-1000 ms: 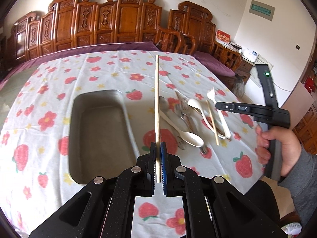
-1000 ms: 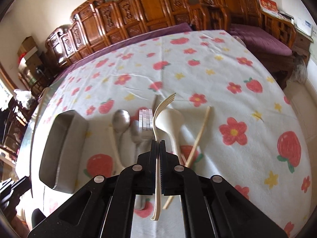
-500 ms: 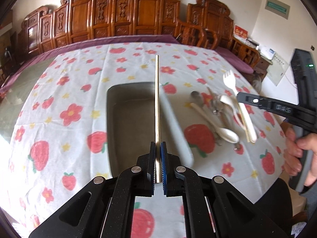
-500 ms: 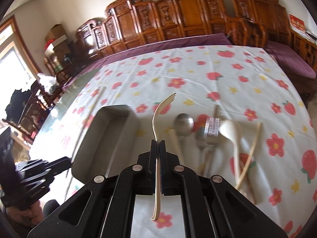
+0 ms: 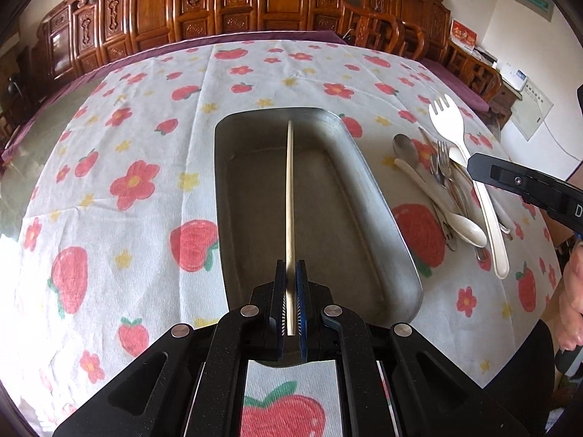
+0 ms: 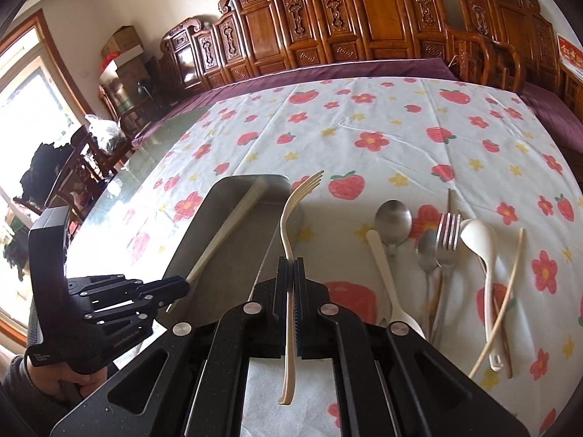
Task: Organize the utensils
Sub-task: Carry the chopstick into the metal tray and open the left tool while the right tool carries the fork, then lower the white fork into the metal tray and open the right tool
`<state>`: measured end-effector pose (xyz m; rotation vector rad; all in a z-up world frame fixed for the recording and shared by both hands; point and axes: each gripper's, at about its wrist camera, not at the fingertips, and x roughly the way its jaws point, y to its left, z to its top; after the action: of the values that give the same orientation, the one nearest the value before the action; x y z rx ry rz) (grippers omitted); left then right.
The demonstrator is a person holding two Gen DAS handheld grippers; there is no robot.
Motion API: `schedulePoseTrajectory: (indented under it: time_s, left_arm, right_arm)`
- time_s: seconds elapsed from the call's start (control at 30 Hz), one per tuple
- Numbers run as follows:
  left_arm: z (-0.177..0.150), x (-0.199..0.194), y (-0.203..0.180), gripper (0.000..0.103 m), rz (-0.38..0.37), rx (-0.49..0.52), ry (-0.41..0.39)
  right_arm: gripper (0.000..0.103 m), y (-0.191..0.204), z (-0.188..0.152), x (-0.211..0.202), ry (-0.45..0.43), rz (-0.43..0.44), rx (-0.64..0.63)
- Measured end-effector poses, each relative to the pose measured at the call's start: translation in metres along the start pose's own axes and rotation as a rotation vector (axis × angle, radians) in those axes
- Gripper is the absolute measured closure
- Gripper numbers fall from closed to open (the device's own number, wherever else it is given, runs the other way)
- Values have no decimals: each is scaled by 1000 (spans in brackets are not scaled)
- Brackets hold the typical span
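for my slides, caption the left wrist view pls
Left gripper holds a chopstick over the metal tray.

right gripper [image 6: 290, 266]: clamped on cream fork [image 6: 289, 240] | left gripper [image 6: 182, 286]: pinching chopstick [image 6: 226, 233] over tray [image 6: 218, 255] | other utensils [image 6: 444, 251] lie right of tray

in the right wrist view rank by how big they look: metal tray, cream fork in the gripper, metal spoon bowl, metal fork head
1. metal tray
2. cream fork, though it is nearest the camera
3. metal spoon bowl
4. metal fork head, not far behind the spoon bowl
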<state>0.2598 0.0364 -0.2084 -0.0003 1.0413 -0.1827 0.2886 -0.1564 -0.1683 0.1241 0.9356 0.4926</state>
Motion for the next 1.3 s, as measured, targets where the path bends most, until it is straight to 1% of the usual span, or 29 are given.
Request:
schedulePoseTrajectory:
  time_s: [0.1,0.23,0.33,0.6,0.77,1.0,1.17,1.3]
  left_arm:
    - [0,-3,2,98,-12,-8,-9]
    - [-1,-17,7,96,-9,-20,-48]
    - [0,-31,13,93,6,-25,-82]
    - [3,-61,26,92,31,-46,-144]
    - [2,-73,33,93,37,-55,-164]
    - [0,-82,37,92,41,-60,-176]
    - [-1,-87,34,92,45,-53,-179]
    - [0,-90,29,93,41,-47,-186]
  right_arm:
    - [99,8,3,5,5,10,-9]
    - [99,22,6,15,10,28,-28]
    - [99,35,9,26,21,39,-42]
    - [99,63,8,63,66,41,-68]
    - [99,65,6,82,90,32,-52]
    - [97,66,3,98,109,13,-64]
    - [97,65,1,99,109,15,-65]
    - [97,61,-1,84,83,27,-70]
